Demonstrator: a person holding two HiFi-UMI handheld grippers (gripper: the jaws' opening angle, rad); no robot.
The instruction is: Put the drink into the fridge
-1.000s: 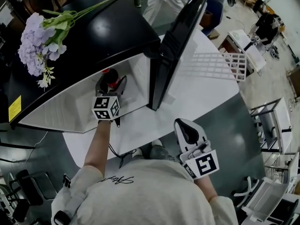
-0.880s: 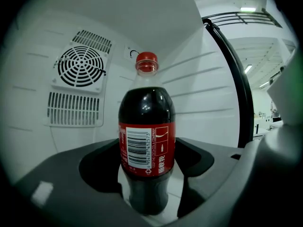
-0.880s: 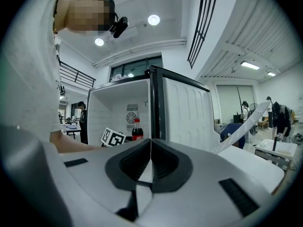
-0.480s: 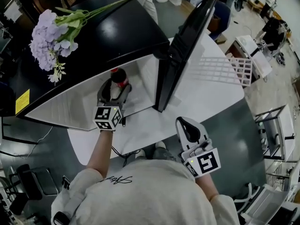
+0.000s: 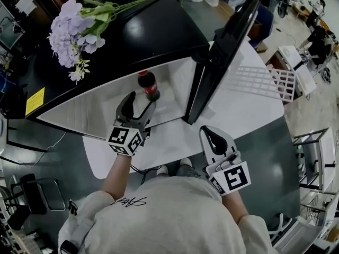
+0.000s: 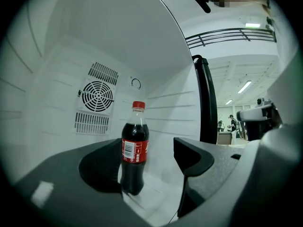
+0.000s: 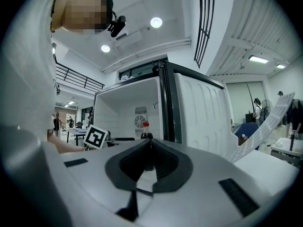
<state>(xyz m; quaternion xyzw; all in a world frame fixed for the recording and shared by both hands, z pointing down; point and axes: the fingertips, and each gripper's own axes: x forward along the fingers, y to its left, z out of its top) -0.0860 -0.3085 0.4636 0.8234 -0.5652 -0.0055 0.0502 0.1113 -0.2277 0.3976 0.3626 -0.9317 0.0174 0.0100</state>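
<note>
The bottle (image 6: 134, 148) stands upright on the floor of the fridge (image 5: 132, 36), red cap up, in front of the back wall with its fan grille (image 6: 97, 97). In the head view it sits toward the side of the fridge where the door (image 5: 225, 46) hangs. That seems a sensible spot: it is far enough inside for the door to swing past it.

The left gripper (image 5: 140, 102) is at the mouth of the fridge with its jaws spread wide. Its own view shows the bottle framed in the gap between them but not pinched. Neither jaw appears to touch it, so the bottle carries its own weight. The wide gap looks deliberate — it lets the jaws clear the bottle's sides without knocking it over.

The right gripper (image 5: 211, 136) hangs in front of the fridge near the free edge of the door, well apart from the bottle. Its jaws are pressed together on nothing. My guess is that it is kept low and out of the way, yet close enough to the door to push it shut.

The door stands wide open — the placing looks done, the closing not yet. Flowers (image 5: 74, 33) lie on top of the fridge and play no part.
</note>
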